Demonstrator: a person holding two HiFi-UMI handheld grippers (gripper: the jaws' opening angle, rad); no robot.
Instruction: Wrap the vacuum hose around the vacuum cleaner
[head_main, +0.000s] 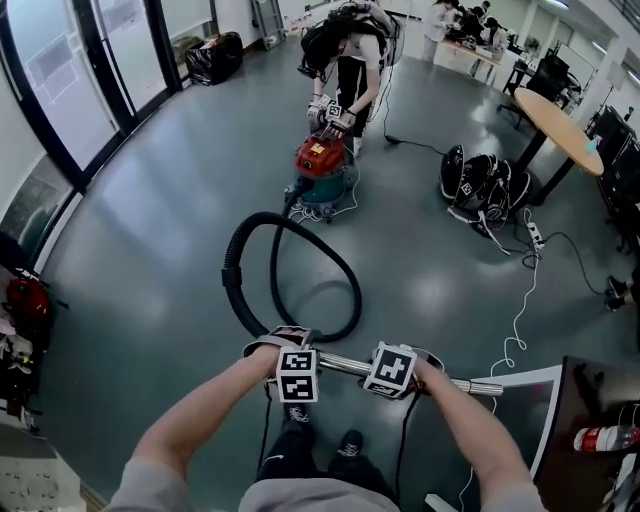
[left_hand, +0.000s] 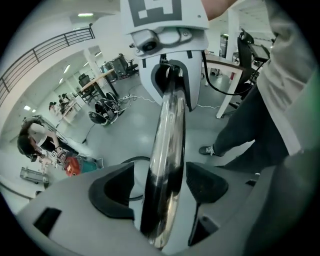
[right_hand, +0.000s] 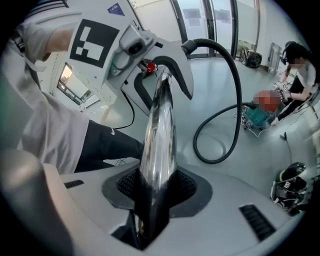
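A black vacuum hose (head_main: 235, 265) loops over the grey floor from the red and teal vacuum cleaner (head_main: 320, 165) to a chrome tube (head_main: 345, 366) held level in front of me. My right gripper (head_main: 392, 370) is shut on that tube; in the right gripper view its pads (right_hand: 182, 187) press the chrome tube (right_hand: 157, 135) from both sides. My left gripper (head_main: 297, 375) sits on the tube closer to the hose end. In the left gripper view the tube (left_hand: 167, 150) runs between the jaws, with a slit of floor showing beside the left pad (left_hand: 112, 192).
Another person (head_main: 350, 60) bends over the vacuum cleaner with both hands on it. Black bags (head_main: 480, 185) lie right of it by a round wooden table (head_main: 560, 125). A white cable (head_main: 520, 300) trails toward a white table (head_main: 520, 400) at my right. Glass walls (head_main: 60, 80) close the left.
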